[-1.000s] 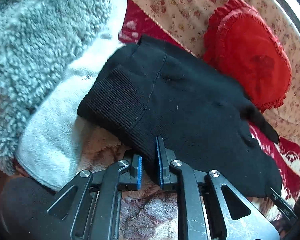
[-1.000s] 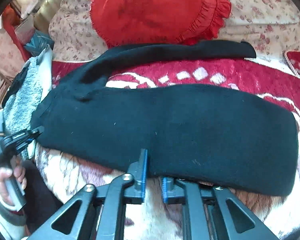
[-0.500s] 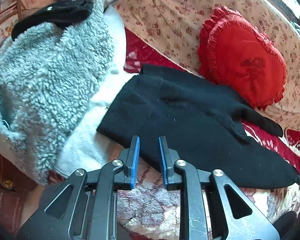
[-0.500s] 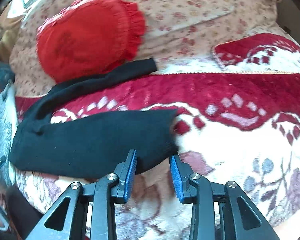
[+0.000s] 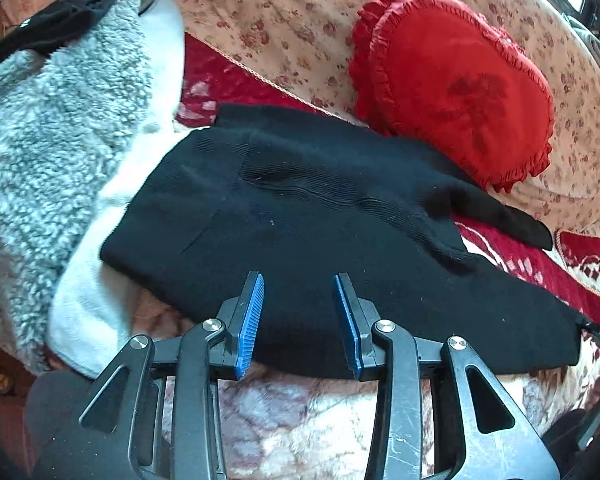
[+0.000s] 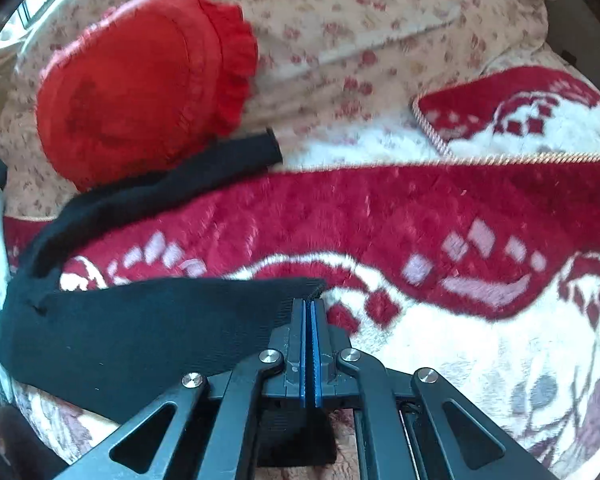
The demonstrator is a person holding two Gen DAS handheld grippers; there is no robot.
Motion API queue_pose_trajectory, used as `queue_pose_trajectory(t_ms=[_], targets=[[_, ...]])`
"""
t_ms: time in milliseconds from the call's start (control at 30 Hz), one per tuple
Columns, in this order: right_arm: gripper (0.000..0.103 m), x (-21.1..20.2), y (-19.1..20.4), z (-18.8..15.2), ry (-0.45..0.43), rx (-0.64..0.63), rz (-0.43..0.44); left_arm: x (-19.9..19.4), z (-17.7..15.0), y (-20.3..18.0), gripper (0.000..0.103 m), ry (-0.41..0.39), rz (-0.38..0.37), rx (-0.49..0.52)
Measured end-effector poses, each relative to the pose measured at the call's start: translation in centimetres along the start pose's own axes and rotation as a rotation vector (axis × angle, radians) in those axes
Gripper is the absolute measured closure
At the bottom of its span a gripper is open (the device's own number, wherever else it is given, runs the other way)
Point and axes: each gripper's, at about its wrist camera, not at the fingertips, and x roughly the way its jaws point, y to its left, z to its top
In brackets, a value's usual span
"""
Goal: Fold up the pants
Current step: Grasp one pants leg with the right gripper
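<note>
Black knit pants (image 5: 300,216) lie spread on the red and white blanket, waist to the left, two legs running right. My left gripper (image 5: 299,286) is open, its blue pads hovering over the near edge of the waist part, holding nothing. In the right wrist view the pants (image 6: 132,332) show both legs: the far leg (image 6: 220,160) reaches the red cushion, the near leg ends at my right gripper (image 6: 310,306), which is shut on the cuff of the near leg. Cloth hangs below its jaws.
A red heart-shaped cushion (image 5: 456,80) leans on the floral sofa back (image 5: 292,12), also in the right wrist view (image 6: 140,80). A grey fleece garment (image 5: 48,120) with white lining lies left of the waist. The red and white blanket (image 6: 460,240) stretches right.
My left gripper has opened wider and come closer over the waist. My right gripper has closed on the near leg's cuff, which it straddled open half a second ago.
</note>
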Motion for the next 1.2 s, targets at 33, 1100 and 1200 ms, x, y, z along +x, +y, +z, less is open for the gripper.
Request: queue_pose_trajectory(t_ms=[33, 1100, 1200], targets=[[0.101, -0.3, 0.1, 0.0, -0.012, -0.011, -0.018, 0.5, -0.1, -0.2, 0.068, 0.003, 0.002, 0.003], [0.063, 5.6, 35.3, 5.9, 0.01, -0.648, 0.532, 5.8, 6.8, 5.4, 0.053, 0.017, 0.129, -0.035], [0.062, 7.9, 39.5, 6.3, 0.039, -0.76, 0.515, 6.9, 7.5, 6.1, 0.053, 0.025, 0.143, -0.059]])
